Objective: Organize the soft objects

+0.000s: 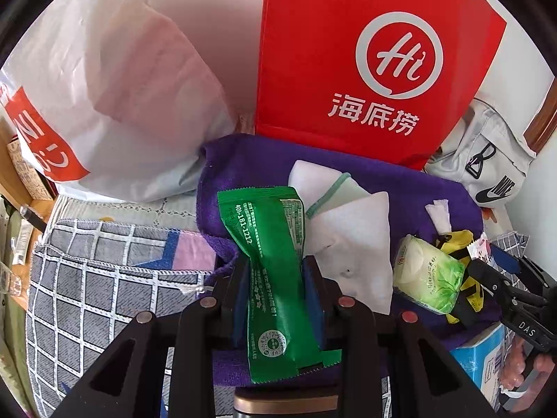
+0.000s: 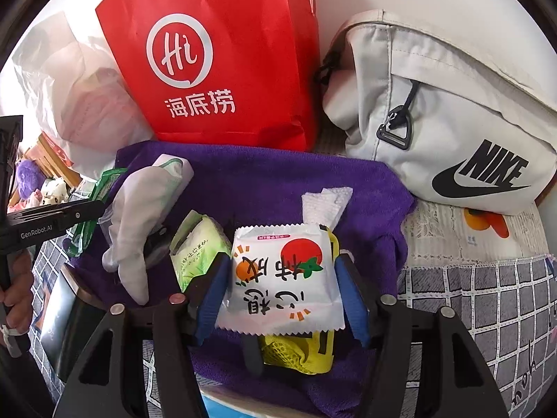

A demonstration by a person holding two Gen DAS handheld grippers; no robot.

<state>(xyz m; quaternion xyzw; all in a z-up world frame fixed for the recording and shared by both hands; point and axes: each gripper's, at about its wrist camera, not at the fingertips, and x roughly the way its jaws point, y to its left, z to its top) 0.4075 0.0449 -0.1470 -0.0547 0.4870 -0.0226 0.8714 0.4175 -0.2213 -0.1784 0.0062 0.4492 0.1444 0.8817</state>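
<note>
My left gripper is shut on a long green snack packet, held over a purple towel. My right gripper is shut on a white packet with a tomato picture, above the same purple towel. On the towel lie a white cloth, a green tissue pack, a yellow-black pouch and a crumpled paper tissue. The white cloth, tissue pack and yellow pouch also show in the right wrist view.
A red paper bag stands behind the towel, a white plastic bag to its left, a grey Nike bag to its right. A grey checked cloth covers the surface. A blue-white box sits at the right.
</note>
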